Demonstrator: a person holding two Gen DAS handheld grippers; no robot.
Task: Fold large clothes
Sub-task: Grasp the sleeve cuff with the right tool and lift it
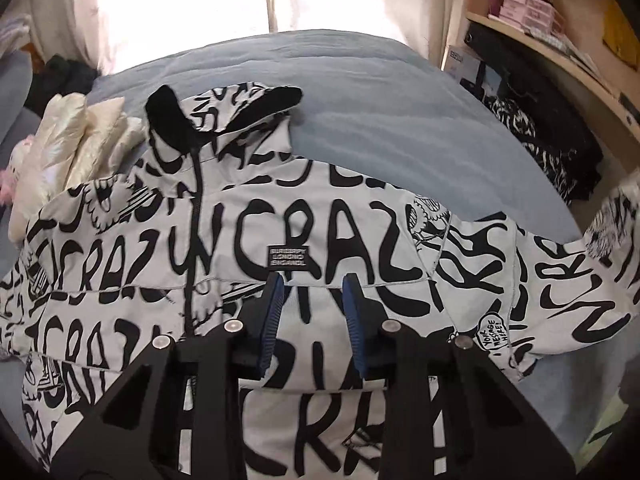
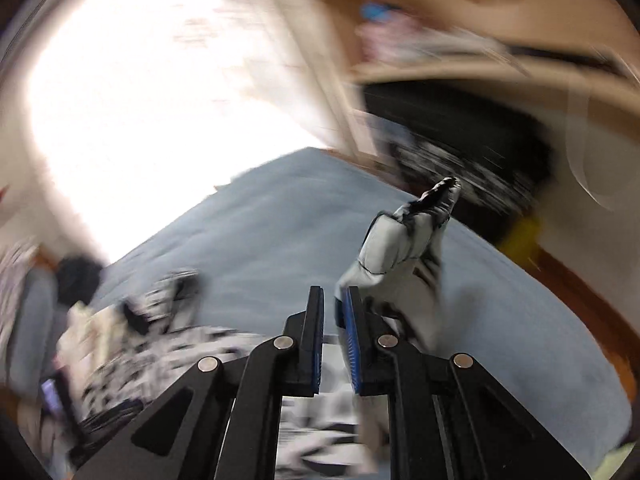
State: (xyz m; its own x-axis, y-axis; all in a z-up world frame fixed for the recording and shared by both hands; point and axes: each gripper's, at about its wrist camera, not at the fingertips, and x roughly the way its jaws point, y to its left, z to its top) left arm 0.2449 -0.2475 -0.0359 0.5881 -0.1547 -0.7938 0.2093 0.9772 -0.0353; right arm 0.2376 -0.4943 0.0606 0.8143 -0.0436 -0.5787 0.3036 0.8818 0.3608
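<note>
Hovering spread left tool (image 1: 313,280) over jacket (image 1: 360,216); right tool (image 2: 335,294) lifts sleeve (image 2: 400,248).

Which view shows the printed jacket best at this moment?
The left wrist view: the jacket lies sharp, spread across the grey bed, collar, zip and chest label legible. The right wrist view is motion-blurred and shows only a sleeve end rising by the right gripper, plus smeared print.
</note>
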